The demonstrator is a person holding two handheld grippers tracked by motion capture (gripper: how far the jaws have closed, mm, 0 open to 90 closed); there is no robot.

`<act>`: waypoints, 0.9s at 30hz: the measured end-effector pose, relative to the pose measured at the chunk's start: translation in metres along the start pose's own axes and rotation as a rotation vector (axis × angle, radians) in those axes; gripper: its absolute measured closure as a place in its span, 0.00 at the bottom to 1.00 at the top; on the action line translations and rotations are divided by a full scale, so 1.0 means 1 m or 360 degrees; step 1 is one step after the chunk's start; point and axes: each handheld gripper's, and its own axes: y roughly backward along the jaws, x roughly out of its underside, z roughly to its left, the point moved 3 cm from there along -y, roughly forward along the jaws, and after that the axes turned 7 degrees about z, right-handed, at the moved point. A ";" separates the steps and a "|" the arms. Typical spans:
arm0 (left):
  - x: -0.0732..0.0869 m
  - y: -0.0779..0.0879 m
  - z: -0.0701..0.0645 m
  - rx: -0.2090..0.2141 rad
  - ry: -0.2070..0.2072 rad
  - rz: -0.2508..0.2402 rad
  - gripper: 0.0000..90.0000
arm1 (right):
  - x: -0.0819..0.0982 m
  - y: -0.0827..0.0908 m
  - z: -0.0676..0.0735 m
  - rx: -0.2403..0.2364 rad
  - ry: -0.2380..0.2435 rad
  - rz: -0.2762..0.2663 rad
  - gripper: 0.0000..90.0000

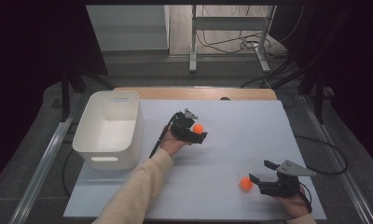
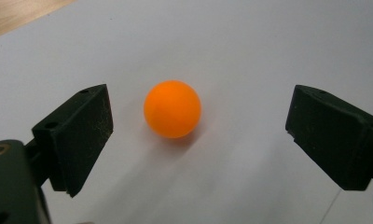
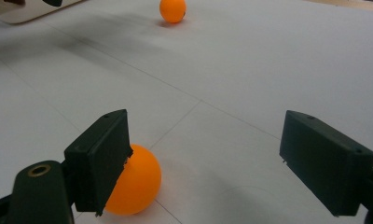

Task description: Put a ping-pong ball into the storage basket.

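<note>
Right tool [image 3: 201, 161] gaping, orange ball [image 3: 131, 186] touching left jaw

Two plain orange balls, one far [image 1: 198, 128] and one near right [image 1: 246, 183], lie on a pale grey-white mat [image 1: 250, 140] over a light wooden table [image 1: 194, 93]. A white bin [image 1: 111, 128] stands at left. Both grippers, left [image 1: 194, 131] and right [image 1: 259, 172], are black. The sleeve [image 1: 138, 189] is cream.

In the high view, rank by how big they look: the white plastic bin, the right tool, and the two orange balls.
1. White plastic bin, clearly largest.
2. Right tool.
3. The two small orange balls, one by the left tool and one by the right tool, look about alike; no ranking between them.
</note>
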 end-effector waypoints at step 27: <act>-0.006 -0.039 0.015 -0.0058 0.0053 0.0137 0.09 | 0.000 -0.001 -0.001 0.0003 -0.0003 0.0004 0.18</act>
